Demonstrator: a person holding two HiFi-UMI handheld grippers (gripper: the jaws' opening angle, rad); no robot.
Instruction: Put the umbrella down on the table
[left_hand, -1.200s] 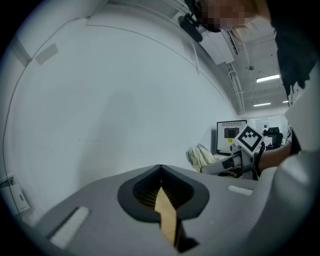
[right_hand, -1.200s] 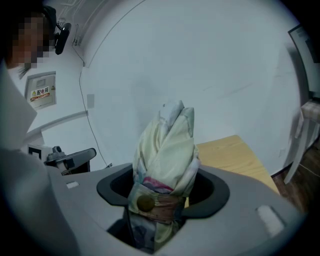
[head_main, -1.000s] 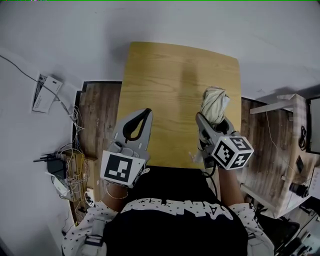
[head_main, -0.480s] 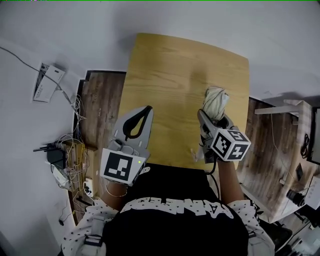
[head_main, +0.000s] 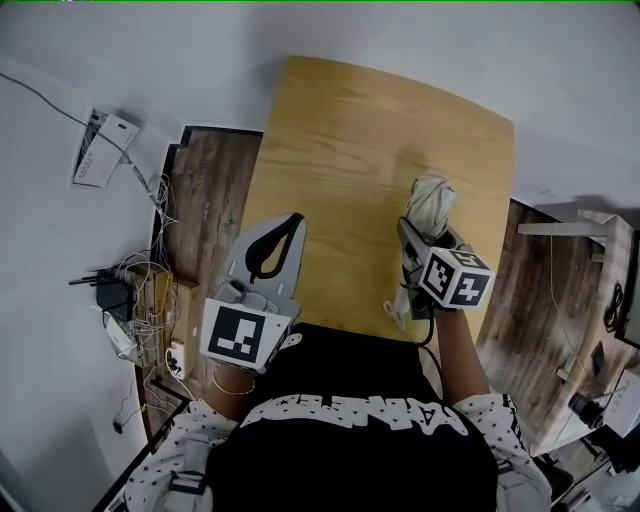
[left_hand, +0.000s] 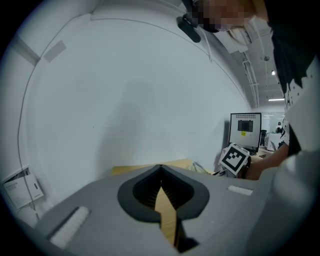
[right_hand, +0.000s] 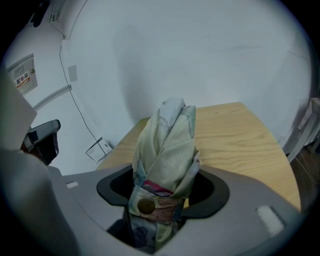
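A folded pale cream-and-green umbrella (head_main: 430, 204), bound by a strap with a brass snap, stands up from my right gripper (head_main: 424, 240), which is shut on its lower part. It hangs above the right side of the wooden table (head_main: 350, 130), near the front edge. In the right gripper view the umbrella (right_hand: 168, 145) fills the gap between the grey jaws of the gripper (right_hand: 165, 187), tip pointing out over the table (right_hand: 240, 135). My left gripper (head_main: 283, 240) hovers over the table's front left corner, shut with its tips touching and nothing in it (left_hand: 160, 172).
Tangled cables and power strips (head_main: 135, 305) lie on the wood floor left of the table, near a white box (head_main: 100, 150) by the wall. A white desk edge (head_main: 570, 228) stands to the right. A monitor (left_hand: 245, 131) shows far right in the left gripper view.
My right gripper has sunk toward the table with the umbrella still in it. The left gripper has dropped a little. The head view has shifted, so the table sits further right.
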